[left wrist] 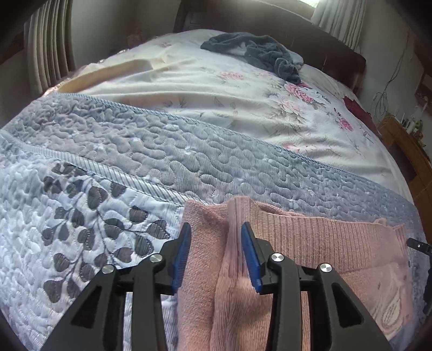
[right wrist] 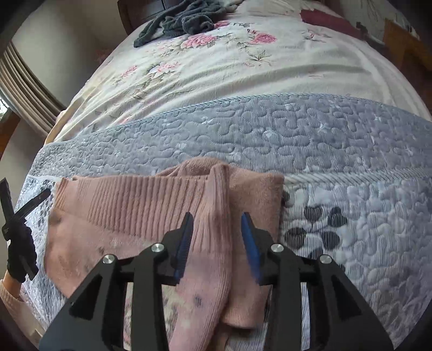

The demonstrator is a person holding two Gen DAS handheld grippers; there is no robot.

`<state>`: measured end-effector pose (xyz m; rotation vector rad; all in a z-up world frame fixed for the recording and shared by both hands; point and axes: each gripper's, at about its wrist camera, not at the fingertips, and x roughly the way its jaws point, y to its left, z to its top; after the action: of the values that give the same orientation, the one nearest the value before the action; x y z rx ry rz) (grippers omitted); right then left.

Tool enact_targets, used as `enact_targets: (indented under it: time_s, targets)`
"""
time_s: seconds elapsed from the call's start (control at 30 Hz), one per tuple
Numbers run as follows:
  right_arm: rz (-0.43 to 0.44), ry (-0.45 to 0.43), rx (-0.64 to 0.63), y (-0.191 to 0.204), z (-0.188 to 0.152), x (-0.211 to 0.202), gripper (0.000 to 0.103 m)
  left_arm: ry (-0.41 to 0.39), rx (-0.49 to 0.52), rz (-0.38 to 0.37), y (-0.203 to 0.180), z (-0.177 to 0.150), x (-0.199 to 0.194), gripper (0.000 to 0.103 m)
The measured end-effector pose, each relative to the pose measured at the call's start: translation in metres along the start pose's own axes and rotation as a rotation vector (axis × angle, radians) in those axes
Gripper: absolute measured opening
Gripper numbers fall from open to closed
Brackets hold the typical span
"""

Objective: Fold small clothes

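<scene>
Left tongs point(left wrist: 216, 253), nearest the lens in the left wrist view: blue pads parted, released, straddling a raised ridge of the pink knit garment point(left wrist: 310, 237) w/o pinching it. Right tongs point(right wrist: 217, 244), right wrist view: likewise parted, nothing clamped, a vertical fold of the same garment point(right wrist: 135, 216) lying between the pads.

Garment position: on the blue quilted bedspread point(left wrist: 162, 151) at the near edge of the bed, ribbed band running across, body partly doubled over itself. Two overlapping layers show at the end under each pair of tongs, and a bunched hump rises at the far edge in the right view. A printed patch shows faintly on the flatter part.

Progress (judgement): approx. mid-fold. At least one layer looks turned in, but edges are uneven, the ridges are not smoothed, and no compact rectangle exists yet. Remaining: flatten the bunched section, bring the sides together, square the stack.

Further work likely: a grey garment point(left wrist: 256, 51) lies crumpled far up the bed on the floral sheet point(left wrist: 216, 94), well apart from the pink one, unfolded. A dark red item point(right wrist: 321, 16) sits near the far corner; its state cannot be told.

A gloved hand point(right wrist: 20, 251) shows at the left edge of the right wrist view.
</scene>
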<state>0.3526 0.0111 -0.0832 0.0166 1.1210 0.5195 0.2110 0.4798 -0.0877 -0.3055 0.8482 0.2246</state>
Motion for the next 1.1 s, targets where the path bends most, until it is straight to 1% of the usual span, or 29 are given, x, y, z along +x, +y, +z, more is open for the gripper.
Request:
enact_targets:
  time_s: [0.07,0.17,0.23,0.3,0.33,0.37,0.4,0.47,0.53,0.63,0.83,0.9,0.93,0.97,1.0,1.03,1.07,1.1]
  targets:
    - [0.029,0.033,0.008,0.000,-0.021,-0.012,0.039,-0.019,0.056,-0.011,-0.006,-0.012,-0.020,0.040]
    - [0.052,0.095,-0.011,0.004,-0.060,-0.021,0.039,-0.010,0.112,-0.037,-0.017,-0.035,-0.043,0.042]
    - [0.052,0.132,-0.022,0.008,-0.084,-0.023,0.039,-0.003,0.124,-0.066,-0.024,-0.052,-0.054,0.044]
    - [0.080,0.159,-0.006,0.008,-0.104,-0.023,0.038,0.015,0.116,-0.098,-0.031,-0.068,-0.060,0.044]
    - [0.090,0.172,0.002,0.008,-0.112,-0.022,0.034,0.029,0.123,-0.098,-0.035,-0.076,-0.061,0.044]
    - [0.105,0.175,0.001,0.009,-0.118,-0.022,0.018,0.045,0.141,-0.090,-0.039,-0.084,-0.059,0.044]
    - [0.124,0.170,-0.001,0.009,-0.123,-0.024,0.010,0.056,0.161,-0.083,-0.043,-0.091,-0.057,0.045]
    - [0.144,0.159,0.006,0.009,-0.123,-0.031,0.007,0.087,0.189,-0.076,-0.048,-0.103,-0.052,0.045]
    - [0.149,0.165,0.016,0.008,-0.123,-0.037,0.007,0.117,0.193,-0.060,-0.046,-0.111,-0.044,0.045]
    - [0.107,0.195,-0.005,0.009,-0.125,-0.033,0.006,0.126,0.186,-0.060,-0.040,-0.115,-0.038,0.045]
    - [0.113,0.225,0.043,0.001,-0.129,-0.011,0.007,0.147,0.146,-0.073,-0.035,-0.116,-0.033,0.045]
    - [0.121,0.227,0.052,-0.001,-0.129,-0.010,0.007,0.155,0.143,-0.070,-0.035,-0.114,-0.033,0.045]
    - [0.133,0.226,0.058,0.000,-0.127,-0.011,0.010,0.159,0.139,-0.065,-0.036,-0.112,-0.034,0.045]
    - [0.151,0.217,0.065,-0.002,-0.125,-0.016,0.017,0.162,0.133,-0.061,-0.038,-0.110,-0.035,0.045]
    - [0.157,0.201,0.074,-0.003,-0.122,-0.021,0.031,0.159,0.126,-0.066,-0.040,-0.106,-0.037,0.045]
    - [0.152,0.181,0.084,-0.006,-0.118,-0.027,0.041,0.151,0.120,-0.086,-0.043,-0.103,-0.040,0.045]
    - [0.142,0.160,0.097,-0.010,-0.113,-0.032,0.062,0.141,0.117,-0.100,-0.047,-0.099,-0.042,0.046]
    - [0.135,0.137,0.112,-0.015,-0.107,-0.035,0.065,0.131,0.117,-0.108,-0.052,-0.095,-0.044,0.048]
